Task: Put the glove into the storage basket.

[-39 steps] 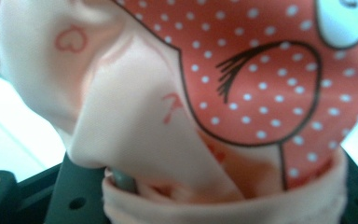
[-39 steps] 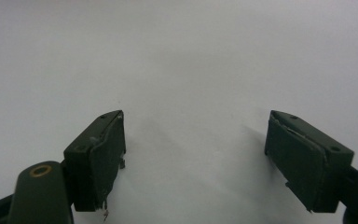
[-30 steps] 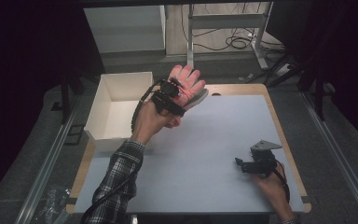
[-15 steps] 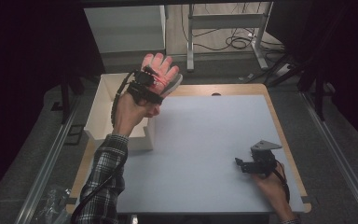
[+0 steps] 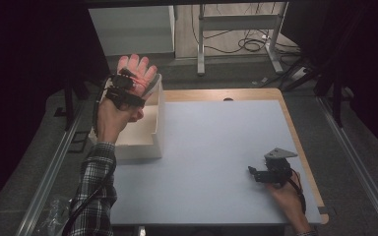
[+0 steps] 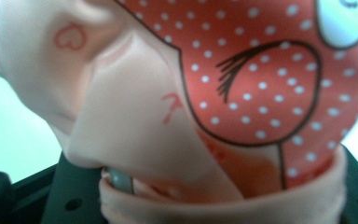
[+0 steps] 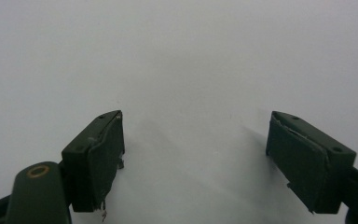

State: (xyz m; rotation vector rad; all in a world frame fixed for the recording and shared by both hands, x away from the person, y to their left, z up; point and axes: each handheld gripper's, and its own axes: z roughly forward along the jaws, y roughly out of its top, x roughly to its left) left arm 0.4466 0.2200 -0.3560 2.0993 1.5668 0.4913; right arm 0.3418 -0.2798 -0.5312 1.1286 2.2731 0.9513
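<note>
Two hand-held grippers are in use: the left hand-held gripper [image 5: 134, 82] is clenched on a soft pink-and-red fabric item [image 5: 139, 73], held in the air above the far wall of the white box [image 5: 158, 129] that stands at the left edge of the surface [image 5: 216, 147], while the right hand-held gripper [image 5: 254, 173] rests released near the right front corner of the surface, its jaws wide apart with nothing between them. In the left gripper view the fabric item [image 6: 242, 84], red with white dots and a drawn eyelash, is seen bunched right against the camera. The step in hand is judged to be the dropping of this item into the box. For that to be done well, the item should be brought fully over the open interior, away from the walls, and lowered a little before the jaws are released, so that no loose fold is left draped over the rim. The right hand-held gripper is best kept clear, where it lies. What the fabric item is as a whole cannot be made out, since it is crumpled. The jaws of the left hand-held gripper are largely covered by cloth, the box floor is partly hidden by the forearm, and whether anything already lies inside cannot be told.
</note>
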